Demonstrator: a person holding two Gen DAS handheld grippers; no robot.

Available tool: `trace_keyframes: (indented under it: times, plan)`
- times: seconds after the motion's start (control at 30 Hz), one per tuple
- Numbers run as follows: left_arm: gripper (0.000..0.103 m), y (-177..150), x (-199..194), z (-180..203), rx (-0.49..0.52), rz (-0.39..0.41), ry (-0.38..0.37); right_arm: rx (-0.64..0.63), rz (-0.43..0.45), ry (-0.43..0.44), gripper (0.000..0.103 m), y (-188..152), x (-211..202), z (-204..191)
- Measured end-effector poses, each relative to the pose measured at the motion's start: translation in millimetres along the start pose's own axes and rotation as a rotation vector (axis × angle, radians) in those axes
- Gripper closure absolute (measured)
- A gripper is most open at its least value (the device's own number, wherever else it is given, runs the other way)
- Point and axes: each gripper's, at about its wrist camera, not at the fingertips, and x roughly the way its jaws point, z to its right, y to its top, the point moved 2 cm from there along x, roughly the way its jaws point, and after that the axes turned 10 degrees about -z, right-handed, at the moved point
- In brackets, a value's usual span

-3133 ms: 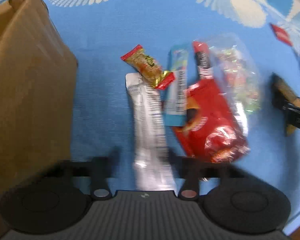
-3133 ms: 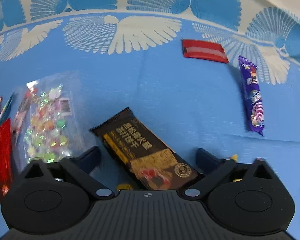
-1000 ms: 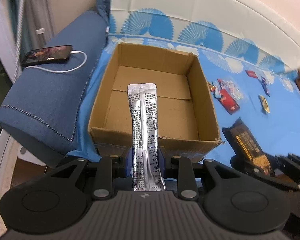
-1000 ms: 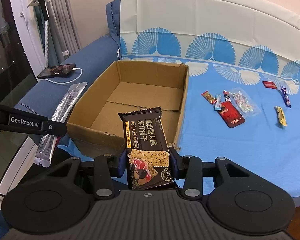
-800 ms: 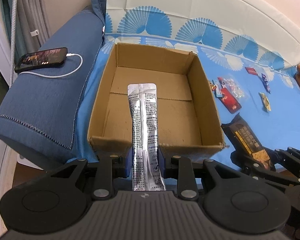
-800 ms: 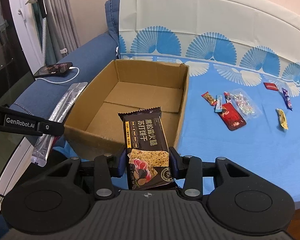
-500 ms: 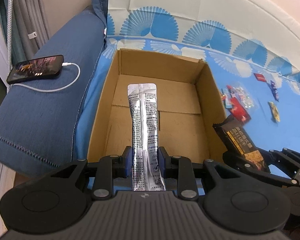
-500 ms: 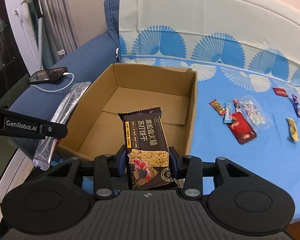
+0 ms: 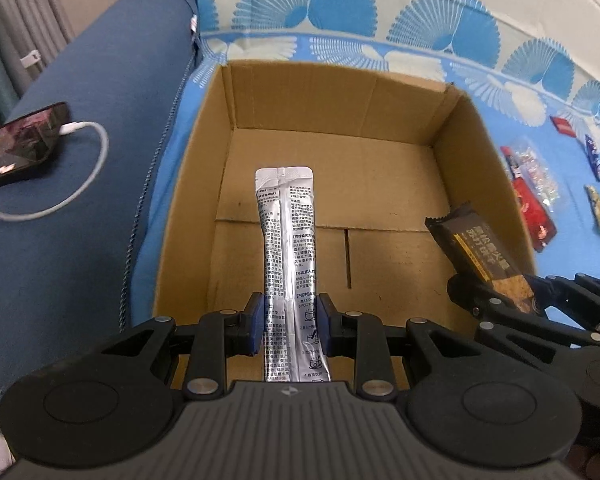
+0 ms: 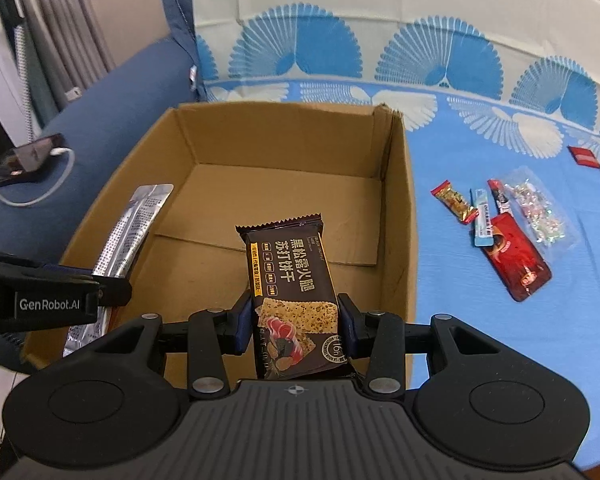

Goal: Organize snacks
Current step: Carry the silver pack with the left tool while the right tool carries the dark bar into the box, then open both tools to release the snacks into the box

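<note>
My left gripper (image 9: 291, 322) is shut on a long silver stick sachet (image 9: 287, 248) and holds it over the near edge of an open cardboard box (image 9: 340, 92). My right gripper (image 10: 295, 320) is shut on a dark brown cracker packet (image 10: 291, 276) above the box's (image 10: 396, 216) near right part. The right gripper and its packet (image 9: 476, 252) show at the right of the left wrist view. The sachet (image 10: 127, 224) and the left gripper show at the left of the right wrist view. The box holds nothing else.
Several loose snacks lie on the blue patterned cloth right of the box: a red pouch (image 10: 514, 262), a clear candy bag (image 10: 536, 208), a light blue stick (image 10: 482, 222), a small red-gold packet (image 10: 454, 202). A phone (image 9: 17, 146) on a white cable lies on the dark blue cushion at left.
Both grippers have moved forward and closer to the box, each still holding its snack. The box now fills more of both views.
</note>
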Motion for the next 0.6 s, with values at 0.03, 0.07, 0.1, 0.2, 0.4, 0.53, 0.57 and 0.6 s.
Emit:
trace_keyframes:
  times: [0.03, 0.07, 0.1, 0.2, 0.4, 0.53, 0.57, 0.6]
  plan:
    - [0.073, 3.5, 5.2, 0.4, 0.002, -0.005, 0.005, 0.0, -0.006, -0.003, 0.058, 2.3, 5.7, 0.5]
    - [0.073, 7.3, 10.2, 0.6, 0.005, -0.009, 0.007, -0.001, -0.014, -0.006, 0.058, 5.3, 13.2, 0.8]
    - [0.073, 11.5, 15.9, 0.8, 0.006, -0.016, 0.012, -0.001, -0.02, -0.01, 0.058, 7.7, 18.6, 0.9]
    - [0.073, 22.3, 31.3, 1.1, 0.011, -0.028, 0.031, 0.002, -0.035, -0.018, 0.058, 14.1, 34.1, 2.5]
    - [0.072, 35.8, 56.9, -0.1, 0.026, -0.052, 0.077, -0.021, -0.023, -0.062, 0.058, 25.9, 54.7, 2.9]
    - [0.027, 38.6, 58.6, -4.9, 0.019, -0.034, 0.08, -0.018, 0.012, -0.046, 0.037, 34.4, 59.2, 6.3]
    - [0.008, 37.1, 53.9, -6.8, 0.013, -0.023, 0.082, -0.012, 0.019, -0.038, 0.023, 35.6, 57.4, 7.9]
    - [0.008, 34.0, 46.3, -9.6, 0.0, 0.004, 0.092, -0.007, 0.029, -0.034, 0.022, 36.4, 54.5, 8.8]
